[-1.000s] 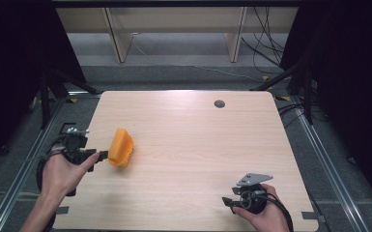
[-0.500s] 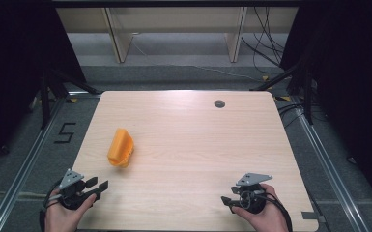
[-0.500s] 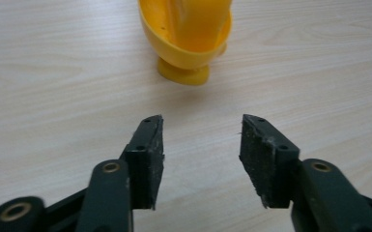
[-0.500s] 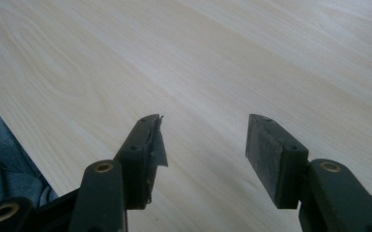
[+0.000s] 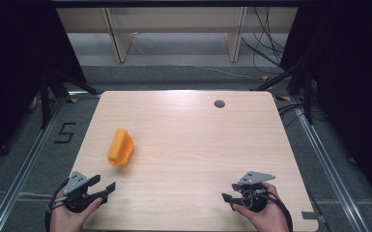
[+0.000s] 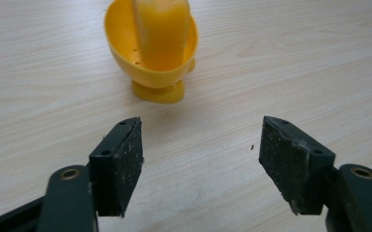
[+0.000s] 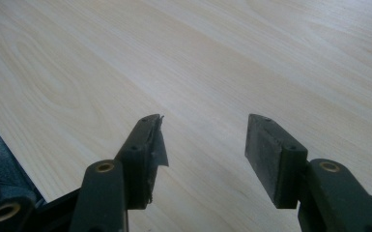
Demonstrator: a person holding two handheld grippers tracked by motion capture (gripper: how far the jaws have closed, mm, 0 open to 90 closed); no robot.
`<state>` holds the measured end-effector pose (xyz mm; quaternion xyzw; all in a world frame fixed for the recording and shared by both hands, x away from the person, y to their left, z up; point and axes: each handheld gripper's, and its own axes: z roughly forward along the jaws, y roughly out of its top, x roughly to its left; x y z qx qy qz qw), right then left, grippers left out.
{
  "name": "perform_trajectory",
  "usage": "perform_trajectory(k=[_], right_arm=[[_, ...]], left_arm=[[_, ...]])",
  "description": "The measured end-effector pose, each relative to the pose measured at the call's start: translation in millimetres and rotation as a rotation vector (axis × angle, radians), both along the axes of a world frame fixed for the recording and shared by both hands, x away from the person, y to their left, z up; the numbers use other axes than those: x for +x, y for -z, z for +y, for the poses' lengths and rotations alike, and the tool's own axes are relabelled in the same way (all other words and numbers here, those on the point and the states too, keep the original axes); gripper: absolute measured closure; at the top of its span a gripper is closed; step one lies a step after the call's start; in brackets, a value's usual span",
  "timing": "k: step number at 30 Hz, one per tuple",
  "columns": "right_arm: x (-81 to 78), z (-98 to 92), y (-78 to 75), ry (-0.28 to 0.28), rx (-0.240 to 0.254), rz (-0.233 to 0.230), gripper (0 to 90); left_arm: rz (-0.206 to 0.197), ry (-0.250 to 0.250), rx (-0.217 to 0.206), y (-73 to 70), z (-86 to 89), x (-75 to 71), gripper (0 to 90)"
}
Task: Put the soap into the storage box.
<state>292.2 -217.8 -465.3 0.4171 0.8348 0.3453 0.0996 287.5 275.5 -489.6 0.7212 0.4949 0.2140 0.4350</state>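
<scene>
Fingers [image 6: 118,166] of the left gripper [image 5: 99,187] stand well apart with nothing between them; they have just been opening, and bare wood shows in the gap. In the left gripper view the two black pads rise from the bottom edge, and the orange cup [image 6: 150,46] lies on the desk [image 6: 270,72] just beyond them, clear of both pads, its open mouth turned toward the camera and its small foot resting on the wood. From the high view this gripper sits at the near left corner of the desk, held in the person's left hand [image 5: 70,217], pointing toward the middle of the desk. The right gripper [image 5: 228,199] sits at the near right edge in the right hand [image 5: 265,217], a grey three-cornered plate on top; its fingers [image 7: 145,159] are also apart and empty, with plain wood ahead of them in the right gripper view. Farther in, the orange cup [image 5: 120,147] lies on its side on the left half of the desk [image 5: 198,145], near the left gripper and well apart from the right one. Toward the far edge a small dark round disc [image 5: 219,103] is set in the wood.
</scene>
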Motion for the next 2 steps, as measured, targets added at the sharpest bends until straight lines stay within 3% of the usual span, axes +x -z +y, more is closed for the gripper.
perform_trajectory(k=[2], right_arm=[[0.2, -0.9, 0.2, -0.006, -0.004, -0.012, 47.7]], left_arm=[[-0.005, 0.008, 0.001, 1.0, -2.4, 1.5, 29.9]])
